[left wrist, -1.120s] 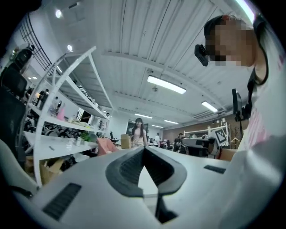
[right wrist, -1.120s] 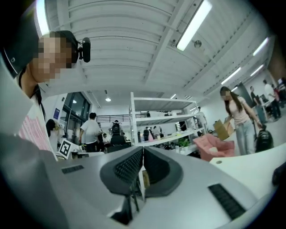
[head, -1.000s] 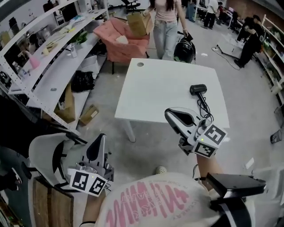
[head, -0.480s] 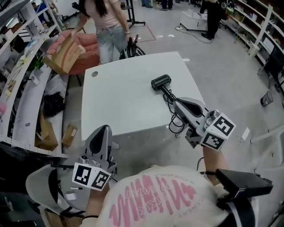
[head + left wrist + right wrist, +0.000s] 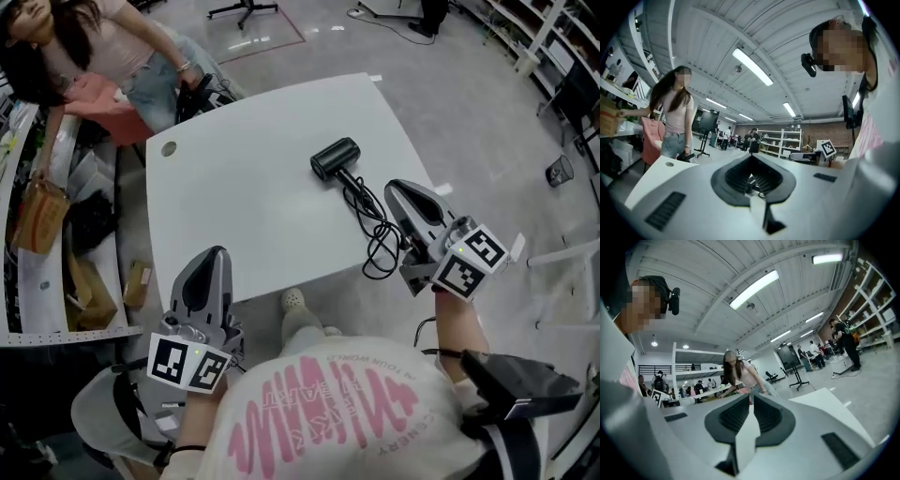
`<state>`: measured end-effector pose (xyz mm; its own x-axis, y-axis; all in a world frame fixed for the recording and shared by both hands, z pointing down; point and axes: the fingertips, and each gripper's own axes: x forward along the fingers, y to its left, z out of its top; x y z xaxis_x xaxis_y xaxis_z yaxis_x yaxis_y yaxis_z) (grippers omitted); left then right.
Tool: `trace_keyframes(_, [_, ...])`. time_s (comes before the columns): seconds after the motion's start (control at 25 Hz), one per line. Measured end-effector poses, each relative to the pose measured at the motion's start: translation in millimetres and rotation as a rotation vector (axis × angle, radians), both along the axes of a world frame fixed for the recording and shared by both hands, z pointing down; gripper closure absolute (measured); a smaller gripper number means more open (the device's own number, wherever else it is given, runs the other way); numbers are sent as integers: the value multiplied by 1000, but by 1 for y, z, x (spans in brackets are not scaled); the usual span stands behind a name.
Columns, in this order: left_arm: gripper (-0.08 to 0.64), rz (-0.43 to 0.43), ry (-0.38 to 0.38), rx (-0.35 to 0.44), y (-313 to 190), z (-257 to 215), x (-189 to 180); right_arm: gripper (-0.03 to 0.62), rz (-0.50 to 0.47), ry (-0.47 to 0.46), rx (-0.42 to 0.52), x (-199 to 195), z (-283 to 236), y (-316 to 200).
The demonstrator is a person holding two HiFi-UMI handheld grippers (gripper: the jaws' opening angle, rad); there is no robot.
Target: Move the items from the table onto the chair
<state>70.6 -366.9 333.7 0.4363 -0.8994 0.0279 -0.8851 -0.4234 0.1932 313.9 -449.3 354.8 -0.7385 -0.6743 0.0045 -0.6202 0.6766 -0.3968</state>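
Head view shows a white desk [image 5: 244, 187] with a black hair dryer [image 5: 335, 157] lying on its right half, head toward the far side. Its black cord [image 5: 373, 230] trails in loose loops toward the near right edge. The left gripper [image 5: 214, 253] is at the desk's near edge, left of the dryer and well apart from it. The right gripper [image 5: 398, 186] hangs over the near right corner, just beside the cord loops; I cannot tell whether it touches them.

Left gripper view has the left gripper's [image 5: 751, 157] jaws drawn together with nothing held between them, and the right gripper view shows the right gripper's [image 5: 752, 394] jaws closed too, empty.

A pale chair [image 5: 89, 412] sits at the lower left, partly hidden behind the wearer's shirt, with none of the desk's things on it. A person in a pink top [image 5: 89, 52] bends near the desk's far left corner, close to a brown paper bag [image 5: 42, 216] by the shelving
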Motion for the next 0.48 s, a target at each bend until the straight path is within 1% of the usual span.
trace_keyframes(0.12, [552, 21, -9, -20, -37, 4, -15, 569, 29, 22, -38, -8, 13, -30])
trace_keyframes(0.2, [552, 40, -27, -26, -60, 4, -23, 549, 47, 60, -56, -13, 24, -51])
trace_keyframes(0.28, [552, 59, -35, -39, -81, 6, -30, 491, 76, 105, -83, -16, 37, -70])
trace_keyframes(0.32, [552, 65, -34, -47, -91, 7, -35, 475, 90, 126, -106, -17, 45, -77])
trace_keyframes(0.36, [552, 70, -30, -54, -100, 7, -39, 459, 101, 145, -137, -19, 54, -84])
trace_keyframes(0.4, [552, 75, -24, -60, -108, 7, -43, 429, 106, 163, -172, -20, 66, -90])
trace_keyframes(0.48, [552, 89, -17, -72, -120, 8, -46, 333, 98, 212, -253, -21, 91, -99])
